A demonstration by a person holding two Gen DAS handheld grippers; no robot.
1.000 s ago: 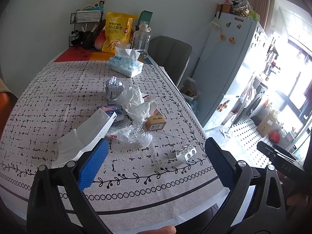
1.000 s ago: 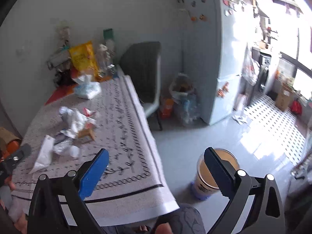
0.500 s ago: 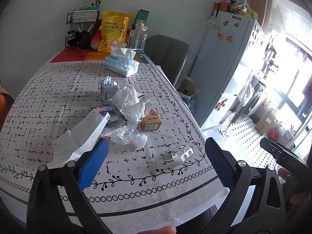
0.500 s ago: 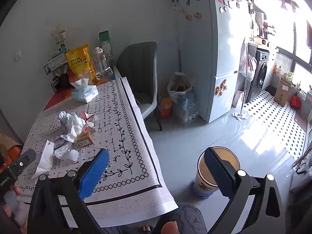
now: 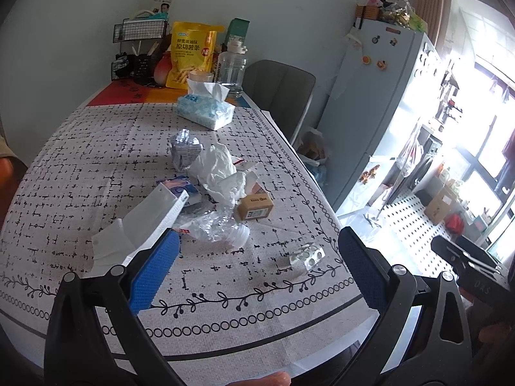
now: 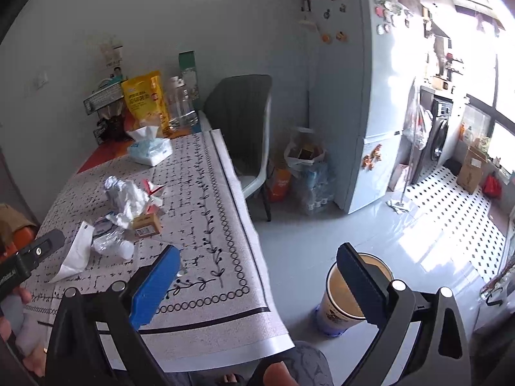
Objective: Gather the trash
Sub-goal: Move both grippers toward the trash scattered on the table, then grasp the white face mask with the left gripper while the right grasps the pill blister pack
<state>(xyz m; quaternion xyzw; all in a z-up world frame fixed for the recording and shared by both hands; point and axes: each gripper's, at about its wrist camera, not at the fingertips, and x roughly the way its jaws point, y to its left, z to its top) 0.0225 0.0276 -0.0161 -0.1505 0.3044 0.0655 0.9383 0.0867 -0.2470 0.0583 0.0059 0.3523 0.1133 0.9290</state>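
Hovering above the near edge of the table (image 5: 80, 167), the left gripper (image 5: 257, 257) has its 2 blue-padded fingers spread wide with nothing between them. Right gripper (image 6: 257, 270) likewise spread and empty, held off the table's right corner, partly over the floor.

Trash sits in a loose cluster mid-table:
- crushed clear plastic bottle (image 5: 219, 226), lying on its side, white cap end toward the near edge
- small brown cardboard box (image 5: 254, 207), just right of the bottle, touching the crumpled white plastic bag (image 5: 219, 170)
- flattened silver carton (image 5: 185, 151), at the far side of the bag
- long white paper sleeve (image 5: 138, 225), left of the bottle, its near end behind the left gripper's left pad
- silver blister pack (image 5: 307, 255), apart from the rest, near the patterned border of the tablecloth

Tissue pack (image 5: 206, 109) lies farther back; yellow snack bag (image 5: 191, 54) and clear jug (image 5: 230, 69) stand against the wall.

On the floor, a tan bin (image 6: 341, 292) stands open beside the table, partly hidden by the right gripper's right finger. Grey chair (image 6: 244, 119) and fridge (image 6: 360, 96) beyond.
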